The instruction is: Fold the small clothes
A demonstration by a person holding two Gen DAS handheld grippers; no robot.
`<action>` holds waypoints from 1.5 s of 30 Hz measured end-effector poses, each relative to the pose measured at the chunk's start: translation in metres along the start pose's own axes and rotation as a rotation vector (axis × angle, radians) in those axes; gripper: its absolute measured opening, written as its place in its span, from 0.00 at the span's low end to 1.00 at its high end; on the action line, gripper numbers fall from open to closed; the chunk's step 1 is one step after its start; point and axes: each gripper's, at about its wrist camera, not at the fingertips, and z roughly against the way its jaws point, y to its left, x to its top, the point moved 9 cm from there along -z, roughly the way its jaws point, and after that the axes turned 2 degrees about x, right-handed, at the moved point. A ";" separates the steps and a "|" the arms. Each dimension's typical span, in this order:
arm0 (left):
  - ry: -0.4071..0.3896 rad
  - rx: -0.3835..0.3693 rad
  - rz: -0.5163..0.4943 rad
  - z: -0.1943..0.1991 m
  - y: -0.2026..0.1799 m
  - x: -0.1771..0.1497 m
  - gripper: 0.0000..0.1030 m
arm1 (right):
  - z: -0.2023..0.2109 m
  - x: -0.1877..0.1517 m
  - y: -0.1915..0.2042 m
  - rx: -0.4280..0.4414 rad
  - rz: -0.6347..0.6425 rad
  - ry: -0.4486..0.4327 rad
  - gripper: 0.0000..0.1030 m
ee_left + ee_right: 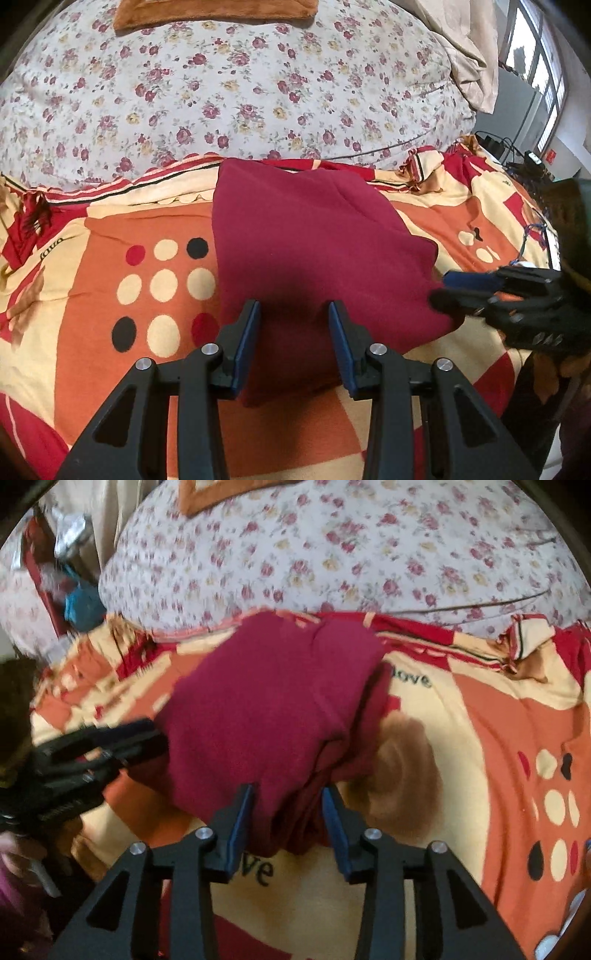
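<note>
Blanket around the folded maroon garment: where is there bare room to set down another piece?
Bare blanket lies to the garment's left, over the dot pattern, and in front of it, near the left gripper. The right wrist view shows open blanket beyond the brown swirl. It is crowded at the garment's right corner, by the right gripper, and behind by the floral quilt.

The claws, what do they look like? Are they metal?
Each claw is mostly black, with triangle-shaped holes in its arms. The two fingers have flat blue pads on their inner faces. Shiny round silver pins sit at the joints. Whether the black parts are metal or plastic cannot be told.
</note>
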 end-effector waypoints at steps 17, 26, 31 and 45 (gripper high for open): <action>0.015 -0.074 0.126 -0.009 0.014 0.010 0.28 | -0.058 0.011 -0.043 -0.038 -0.196 0.011 0.73; 0.028 -0.090 0.157 -0.013 0.020 0.014 0.30 | -0.048 0.018 -0.040 -0.033 -0.180 -0.006 0.74; 0.057 -0.162 0.237 -0.023 0.029 0.026 0.30 | -0.053 0.030 -0.055 0.057 -0.265 -0.023 0.82; 0.186 -0.239 0.260 -0.085 0.030 0.024 0.63 | -0.099 0.048 -0.047 0.249 -0.286 -0.042 0.90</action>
